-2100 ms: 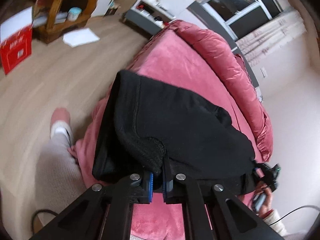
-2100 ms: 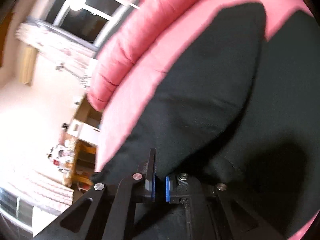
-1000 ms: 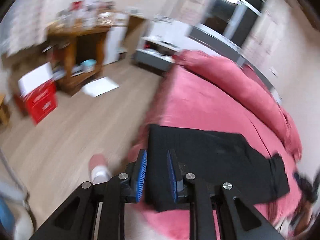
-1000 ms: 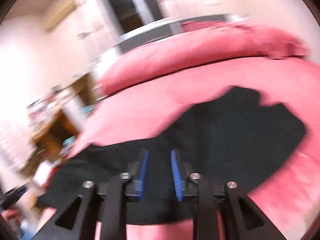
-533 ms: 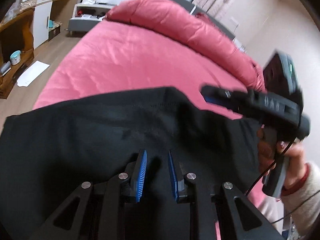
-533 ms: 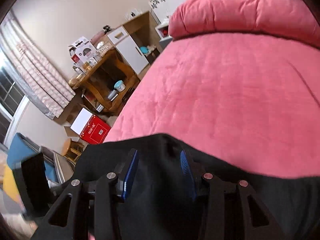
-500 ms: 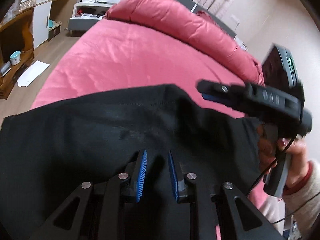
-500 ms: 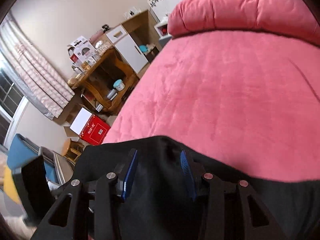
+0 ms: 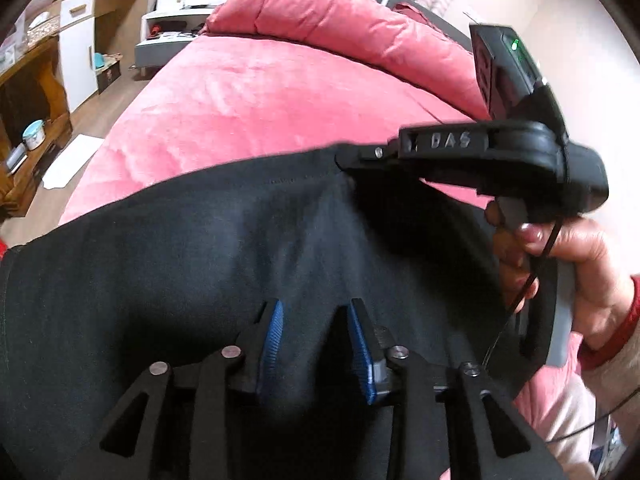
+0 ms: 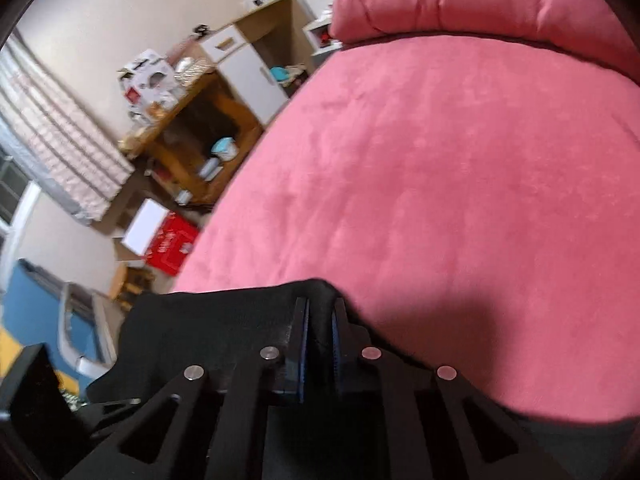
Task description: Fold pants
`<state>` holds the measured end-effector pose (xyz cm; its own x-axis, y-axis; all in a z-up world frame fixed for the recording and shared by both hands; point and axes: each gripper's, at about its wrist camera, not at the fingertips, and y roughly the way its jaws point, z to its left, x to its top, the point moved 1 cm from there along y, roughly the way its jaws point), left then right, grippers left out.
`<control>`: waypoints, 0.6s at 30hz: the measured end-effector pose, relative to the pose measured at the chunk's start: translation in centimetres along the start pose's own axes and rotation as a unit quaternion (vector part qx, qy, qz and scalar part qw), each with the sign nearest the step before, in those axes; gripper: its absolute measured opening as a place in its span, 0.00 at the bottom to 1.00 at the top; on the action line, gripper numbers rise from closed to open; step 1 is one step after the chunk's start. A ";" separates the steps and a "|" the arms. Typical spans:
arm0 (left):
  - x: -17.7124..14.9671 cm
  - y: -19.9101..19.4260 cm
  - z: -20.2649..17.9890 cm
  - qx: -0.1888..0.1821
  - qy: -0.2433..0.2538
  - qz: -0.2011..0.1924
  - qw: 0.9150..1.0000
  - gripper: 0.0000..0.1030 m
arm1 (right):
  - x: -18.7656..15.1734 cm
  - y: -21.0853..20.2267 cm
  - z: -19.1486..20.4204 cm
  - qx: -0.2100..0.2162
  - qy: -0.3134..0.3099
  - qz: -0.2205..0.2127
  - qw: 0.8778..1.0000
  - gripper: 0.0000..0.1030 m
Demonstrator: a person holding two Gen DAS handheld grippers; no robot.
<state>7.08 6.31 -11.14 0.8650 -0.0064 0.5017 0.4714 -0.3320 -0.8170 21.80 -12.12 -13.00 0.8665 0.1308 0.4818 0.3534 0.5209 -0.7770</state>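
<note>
The right gripper (image 9: pixel 344 160), embossed "DAS", pinches the black pants (image 9: pixel 160 264); left gripper (image 9: pixel 316 344) fingers spread.

Pants (image 9: pixel 200 264) lie across the near edge of the bed (image 9: pixel 260 92); rolled duvet (image 9: pixel 340 24) at its far end. Left of the bed: floor with a sheet of paper (image 9: pixel 70 160), wooden shelf unit (image 9: pixel 28 100), cabinet (image 9: pixel 78 56) behind it.
</note>
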 end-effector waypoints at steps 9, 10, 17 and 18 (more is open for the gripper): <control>-2.6 1.5 -1.6 0.066 0.090 -0.036 0.993 0.35 | -1.2 0.7 -1.8 0.017 0.045 -0.022 0.999 0.11; -2.8 1.3 -1.6 0.066 0.093 -0.042 0.993 0.35 | -1.3 0.1 -1.7 0.023 0.054 -0.028 0.998 0.17; -3.8 -1.1 -1.0 0.033 0.046 -0.039 0.998 0.35 | -5.1 -8.7 -1.9 0.006 0.073 -0.122 0.990 0.37; -4.0 -1.4 -1.0 0.027 0.041 -0.043 0.998 0.35 | -5.8 -10.1 -2.3 0.001 0.075 -0.132 0.988 0.37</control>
<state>2.77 5.89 -11.78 0.8052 -0.0589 0.5900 0.5533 -0.2830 -0.7834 14.04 -20.11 -8.85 0.7864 -0.1374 0.6023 0.5741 0.5225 -0.6304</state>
